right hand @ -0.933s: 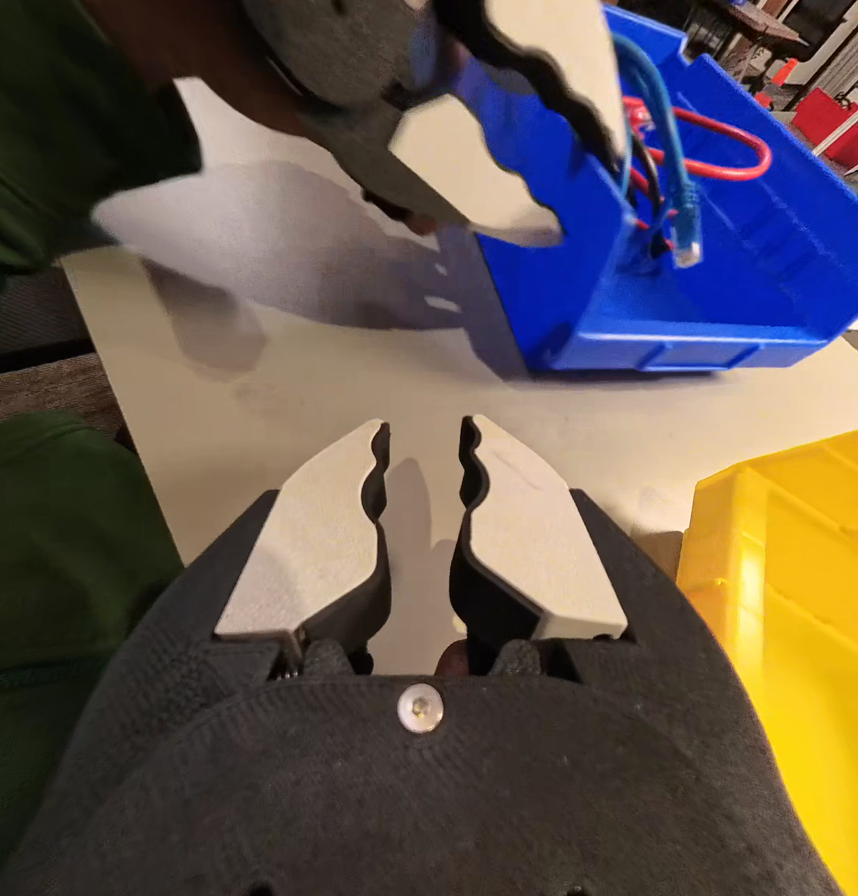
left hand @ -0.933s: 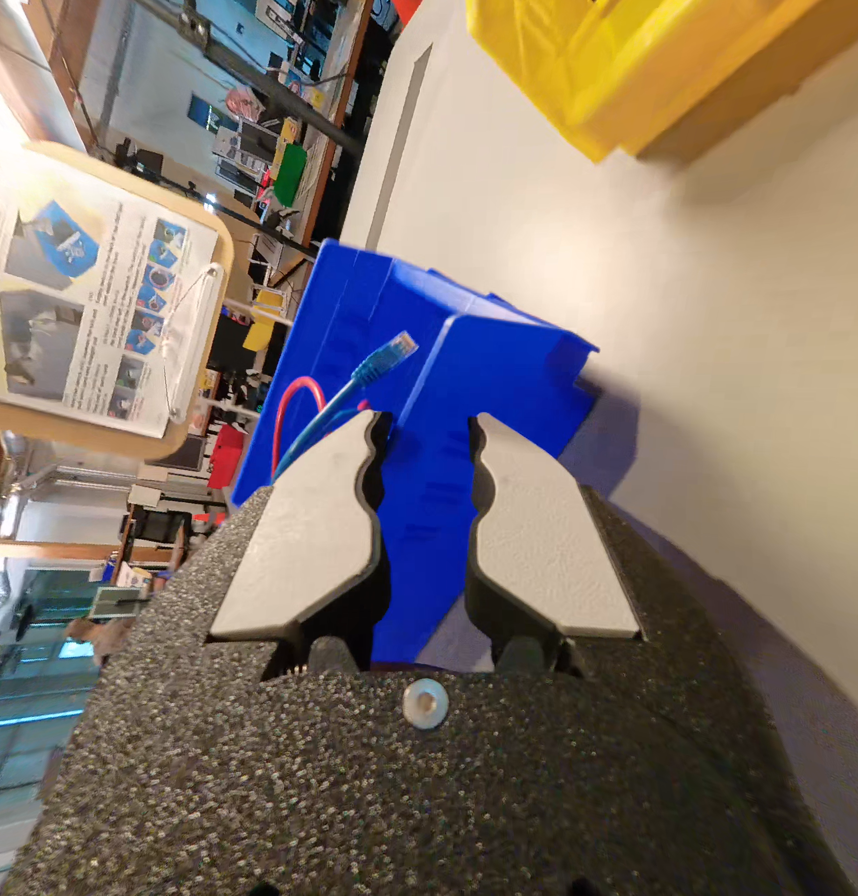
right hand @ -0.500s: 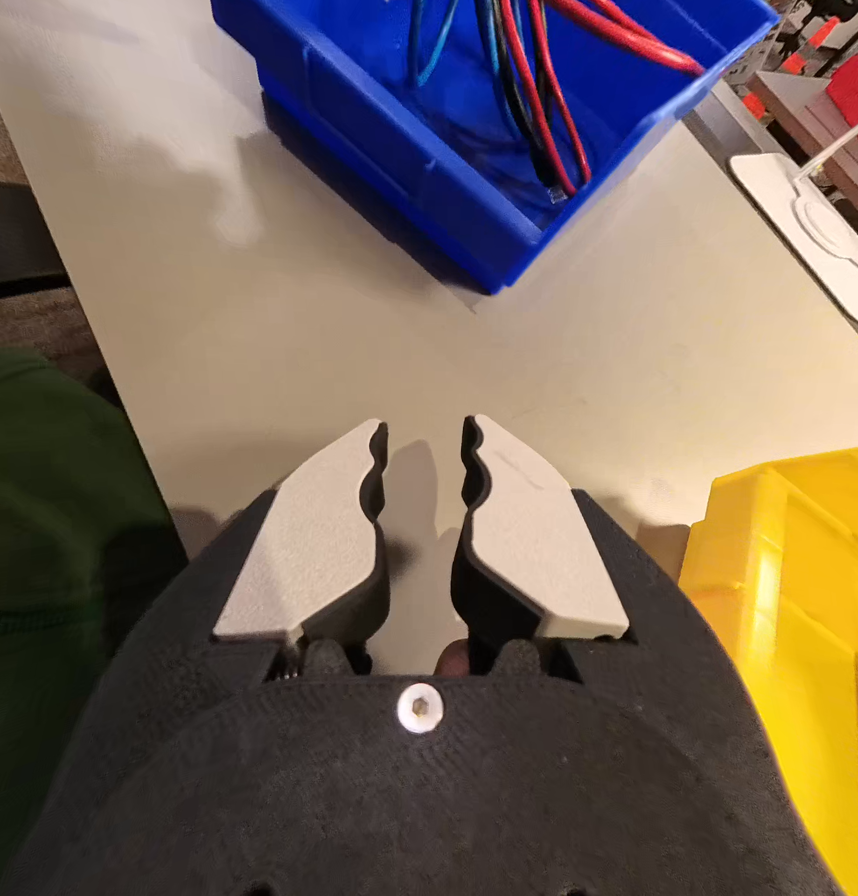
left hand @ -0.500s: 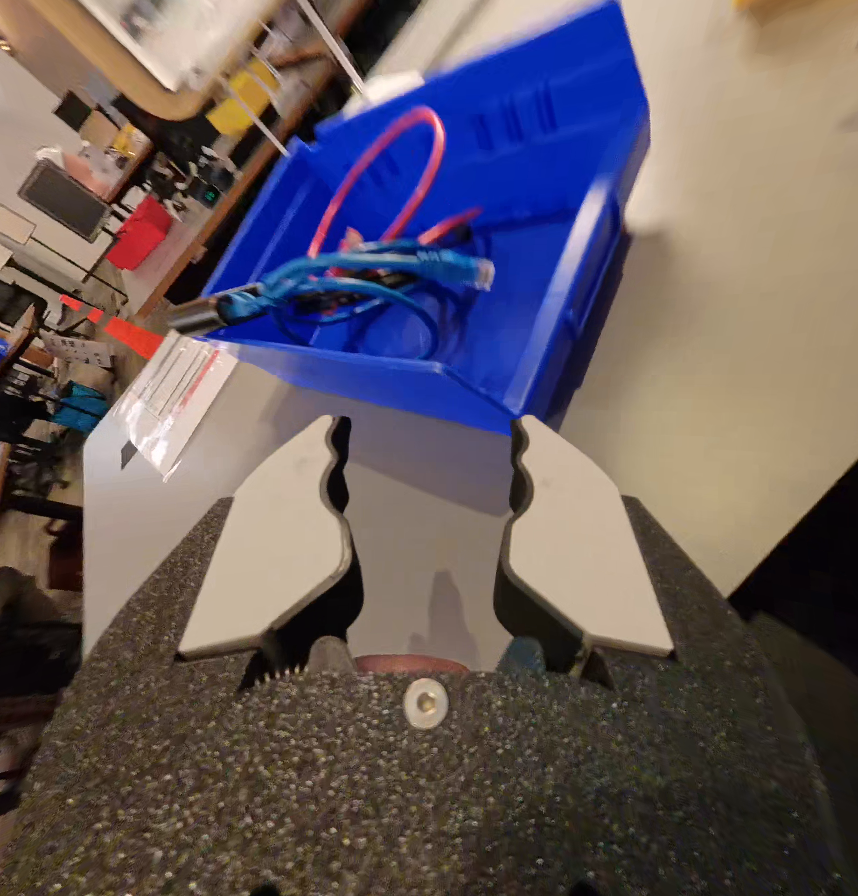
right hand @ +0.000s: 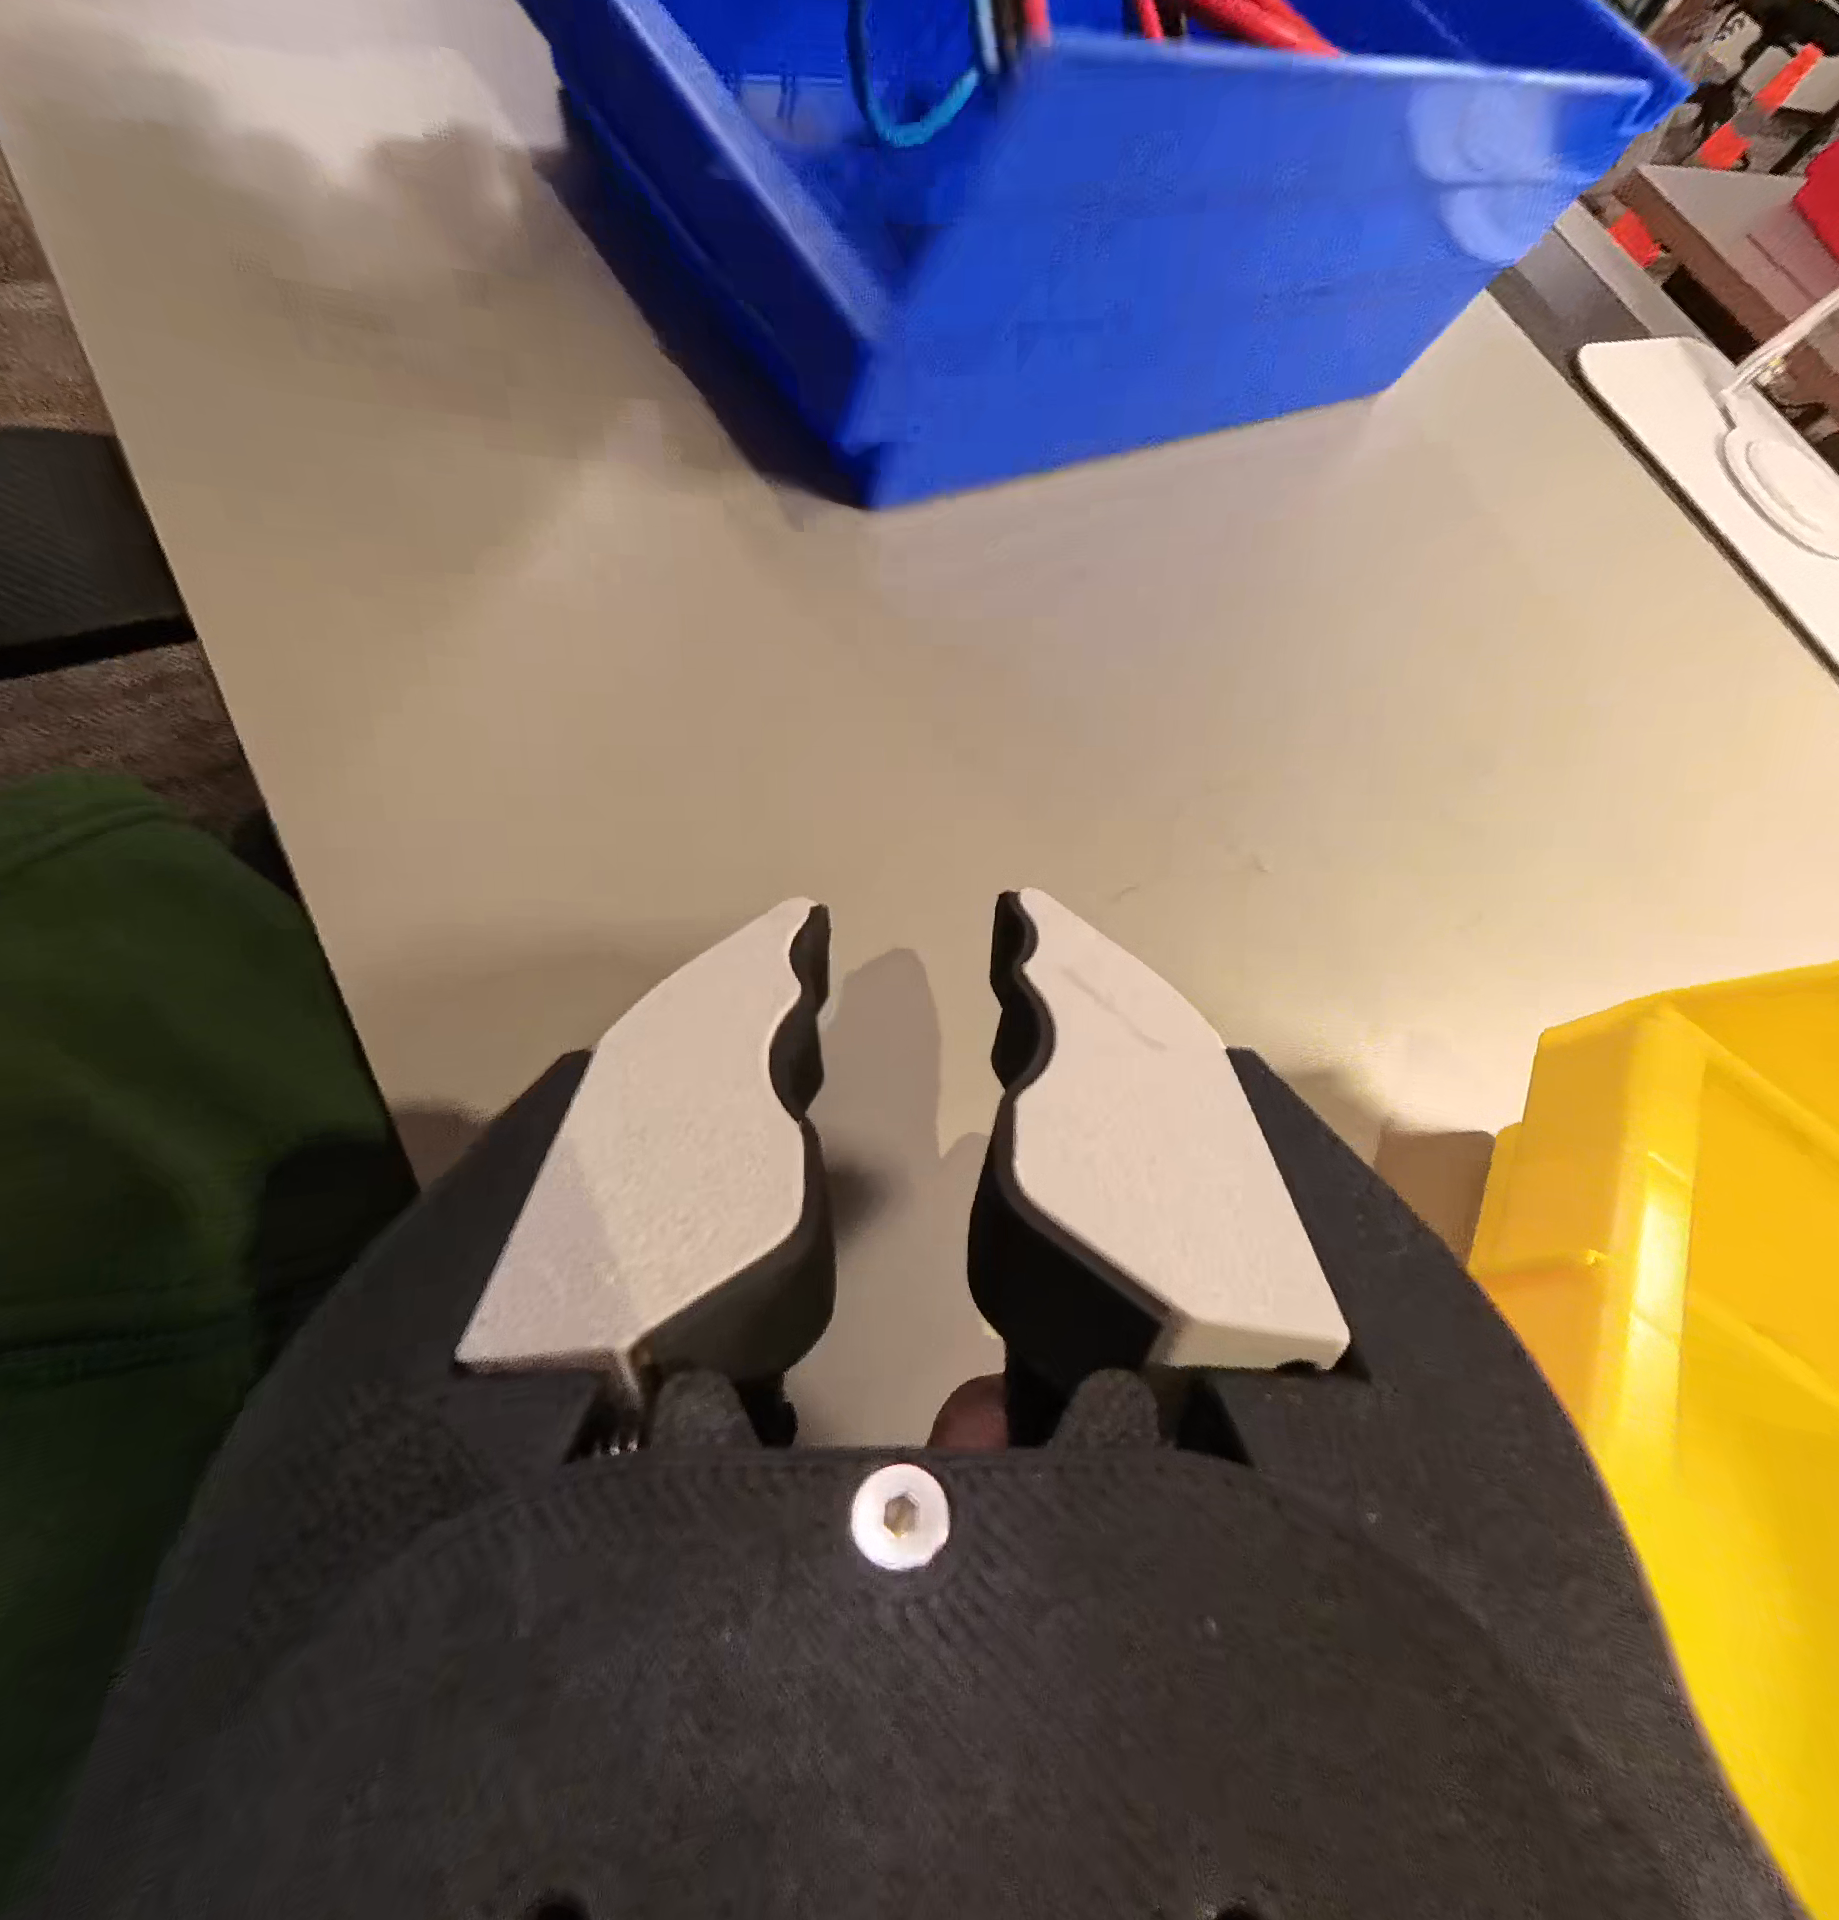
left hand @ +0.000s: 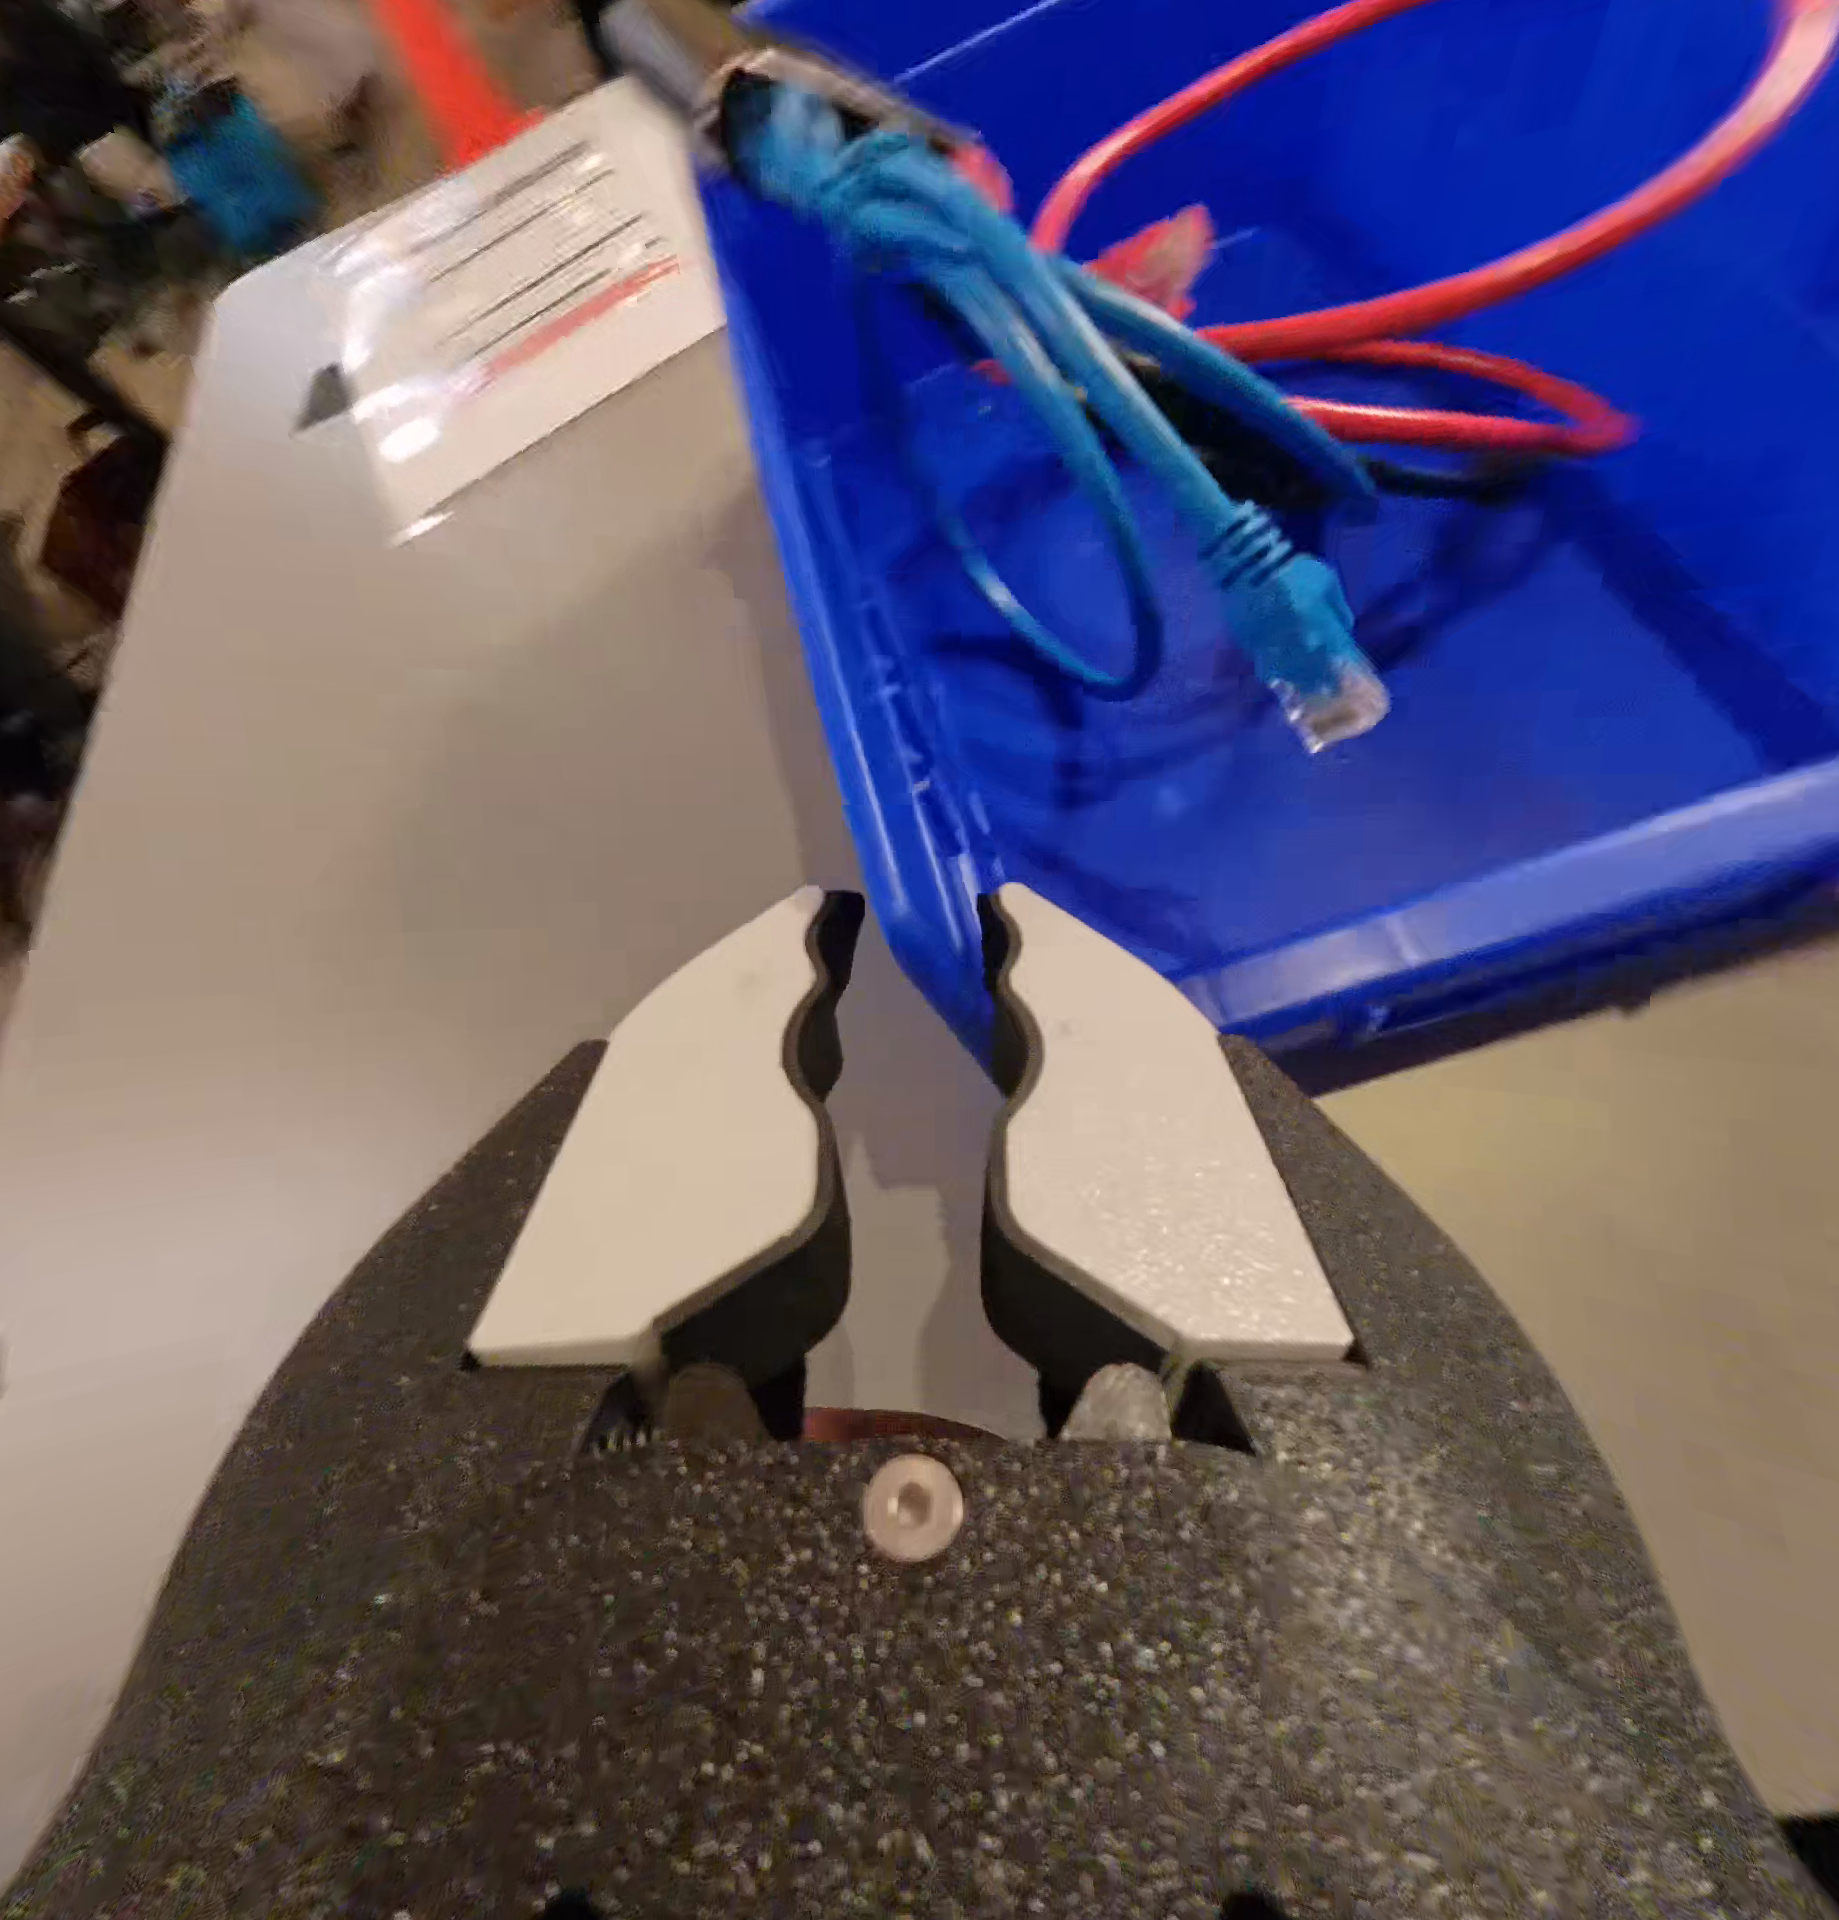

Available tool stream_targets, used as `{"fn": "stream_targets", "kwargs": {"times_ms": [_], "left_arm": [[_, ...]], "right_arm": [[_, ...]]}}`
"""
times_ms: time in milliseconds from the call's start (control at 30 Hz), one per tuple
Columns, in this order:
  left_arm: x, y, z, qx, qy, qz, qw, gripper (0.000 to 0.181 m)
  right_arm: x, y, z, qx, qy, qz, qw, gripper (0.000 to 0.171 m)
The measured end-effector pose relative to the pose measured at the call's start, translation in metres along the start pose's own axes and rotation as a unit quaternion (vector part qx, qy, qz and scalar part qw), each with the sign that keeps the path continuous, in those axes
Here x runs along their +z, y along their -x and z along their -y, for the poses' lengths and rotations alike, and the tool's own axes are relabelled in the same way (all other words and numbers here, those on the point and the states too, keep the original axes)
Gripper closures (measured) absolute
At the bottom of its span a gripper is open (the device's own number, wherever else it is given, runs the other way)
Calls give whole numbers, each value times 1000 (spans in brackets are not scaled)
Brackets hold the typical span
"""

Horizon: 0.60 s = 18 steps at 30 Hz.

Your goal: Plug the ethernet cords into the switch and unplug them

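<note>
A blue bin on a pale table holds blue ethernet cords, one with a clear plug hanging free, and a looped red cord. The blue cords bunch at a dark object on the bin's far rim; I cannot tell what it is. My left gripper is shut on the bin's left wall near its front corner. In the right wrist view the bin looks blurred and turned corner-first. My right gripper is open and empty over the table, well short of the bin.
A yellow bin stands close on the right of my right gripper. A sheet in a clear sleeve lies left of the blue bin. A white flat base sits at the table's far right. A green sleeve is at the left. About 35 cm separates my left fingertips from my right.
My left gripper swung round to the bin's left wall and narrowed its jaws onto it. The blue bin has turned on the table. My right gripper has stayed open in place.
</note>
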State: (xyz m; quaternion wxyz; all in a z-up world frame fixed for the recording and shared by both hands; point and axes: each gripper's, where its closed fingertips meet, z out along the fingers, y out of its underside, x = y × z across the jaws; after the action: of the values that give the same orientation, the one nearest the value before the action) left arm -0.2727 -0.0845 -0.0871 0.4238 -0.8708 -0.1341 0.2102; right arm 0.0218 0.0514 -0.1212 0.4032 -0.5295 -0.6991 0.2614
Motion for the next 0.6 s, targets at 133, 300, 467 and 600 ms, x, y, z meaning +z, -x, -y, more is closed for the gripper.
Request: {"fn": "stream_targets", "kwargs": {"times_ms": [133,300,467,600], "left_arm": [[-16,22,3,-47,-37,9,998,135],[-49,-7,48,-22,-128,-9,991,131],[-64,-82,82,25,-187,-124,974,126],[-38,-123,81,51,-160,-158,973,119]], "right_arm": [[-2,-3,2,17,-9,4,1000,141],[-6,-11,1,4,-8,-64,998,140],[-54,-36,16,-25,-56,-246,967,140],[-123,-69,3,-79,-21,-434,897,141]]}}
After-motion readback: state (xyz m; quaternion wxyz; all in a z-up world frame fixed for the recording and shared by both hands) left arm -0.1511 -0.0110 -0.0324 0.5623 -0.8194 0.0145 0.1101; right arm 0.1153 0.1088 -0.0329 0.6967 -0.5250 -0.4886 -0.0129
